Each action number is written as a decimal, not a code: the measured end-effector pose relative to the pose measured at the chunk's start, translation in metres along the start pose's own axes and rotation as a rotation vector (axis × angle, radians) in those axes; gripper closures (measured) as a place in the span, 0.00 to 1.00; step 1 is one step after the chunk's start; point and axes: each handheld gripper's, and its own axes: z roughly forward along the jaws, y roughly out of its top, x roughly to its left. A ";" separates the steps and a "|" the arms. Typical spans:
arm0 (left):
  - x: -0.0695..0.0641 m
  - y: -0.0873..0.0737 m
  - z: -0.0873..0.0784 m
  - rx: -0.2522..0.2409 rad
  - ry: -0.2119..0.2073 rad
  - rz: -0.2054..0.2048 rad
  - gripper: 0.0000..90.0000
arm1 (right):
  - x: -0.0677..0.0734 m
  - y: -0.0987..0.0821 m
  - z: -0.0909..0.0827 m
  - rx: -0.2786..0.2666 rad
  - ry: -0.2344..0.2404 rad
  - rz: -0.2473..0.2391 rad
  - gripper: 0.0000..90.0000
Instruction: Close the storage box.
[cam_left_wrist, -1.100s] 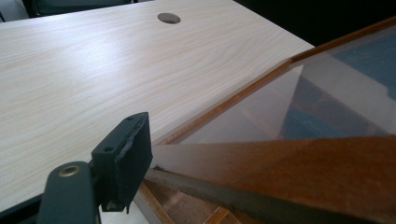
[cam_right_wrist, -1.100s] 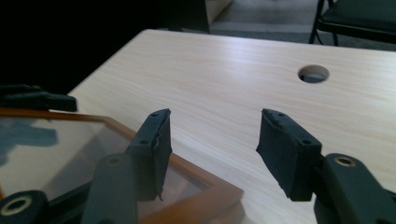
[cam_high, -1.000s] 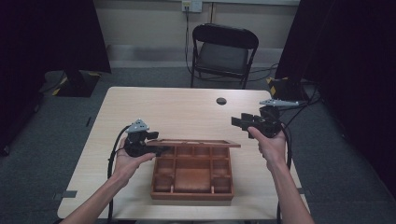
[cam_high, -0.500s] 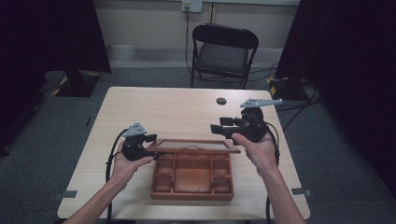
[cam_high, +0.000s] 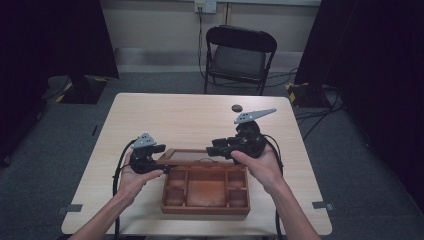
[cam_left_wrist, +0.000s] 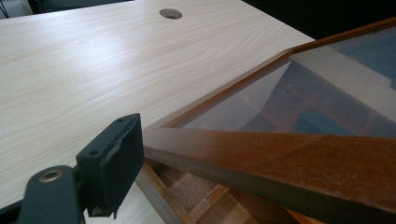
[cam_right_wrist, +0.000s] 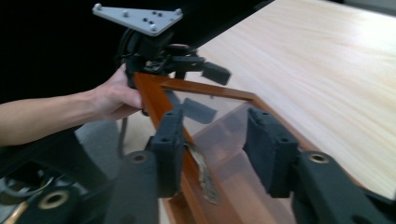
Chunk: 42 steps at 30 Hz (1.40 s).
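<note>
On the table (cam_high: 180, 117) we see the wooden box (cam_high: 206, 191), its glazed lid (cam_high: 192, 156) half-raised, long axis running left to right. Our left gripper (cam_high: 159, 161) stands parted at the lid's left end; our right gripper (cam_high: 216, 149), jaws just narrowing, straddles its front rail without pressing.

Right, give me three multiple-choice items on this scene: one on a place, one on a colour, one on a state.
1. Where is the small dark disc?
A. on the floor
B. on the table, beyond the box
C. hanging on the wall

2. What colour is the box?
A. reddish-brown
B. white
C. green

3. How is the glass lid?
A. shut flat
B. removed altogether
C. raised partway

Answers:
1. B, it lies on the bare tabletop at the far side.
2. A, its wooden walls are reddish-brown.
3. C, the left gripper view shows it tilted above the compartments.
</note>
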 end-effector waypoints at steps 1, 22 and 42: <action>0.000 0.000 0.000 0.001 0.002 -0.001 0.18 | 0.000 0.000 0.002 0.009 0.011 -0.002 0.70; 0.000 -0.002 -0.001 0.005 0.006 0.005 0.18 | -0.008 -0.012 0.022 0.085 0.115 0.061 0.89; 0.012 -0.007 -0.008 0.038 0.016 -0.021 0.19 | -0.006 -0.016 0.024 0.090 0.111 0.045 0.90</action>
